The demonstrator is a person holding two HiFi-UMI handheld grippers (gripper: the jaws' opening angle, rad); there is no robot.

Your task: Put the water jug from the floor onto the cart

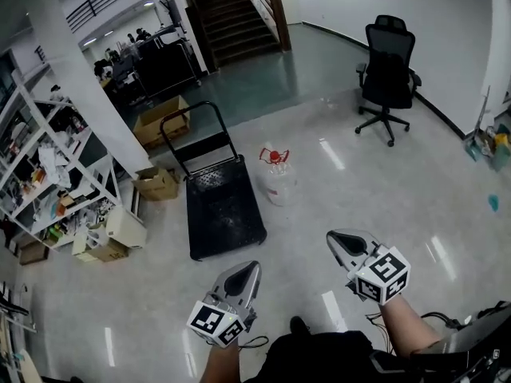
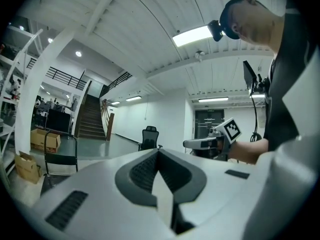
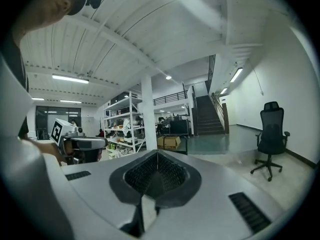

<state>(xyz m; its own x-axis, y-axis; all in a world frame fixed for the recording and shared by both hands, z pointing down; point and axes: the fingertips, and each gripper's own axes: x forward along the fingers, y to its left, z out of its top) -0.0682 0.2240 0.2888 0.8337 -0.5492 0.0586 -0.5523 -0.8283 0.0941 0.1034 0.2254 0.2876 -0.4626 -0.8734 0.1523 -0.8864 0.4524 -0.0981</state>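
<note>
Floor (image 1: 351, 206) bears water jug (image 1: 279, 183), plainly shown in head view alone.

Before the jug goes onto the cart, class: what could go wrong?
The water jug is rounded, with only a thin red handle on top; a hand-held gripper may slip off it.
The cart stands on glossy floor and may shift if bumped.
The left hand-held gripper and right hand-held gripper are both shut; they must open first.
</note>
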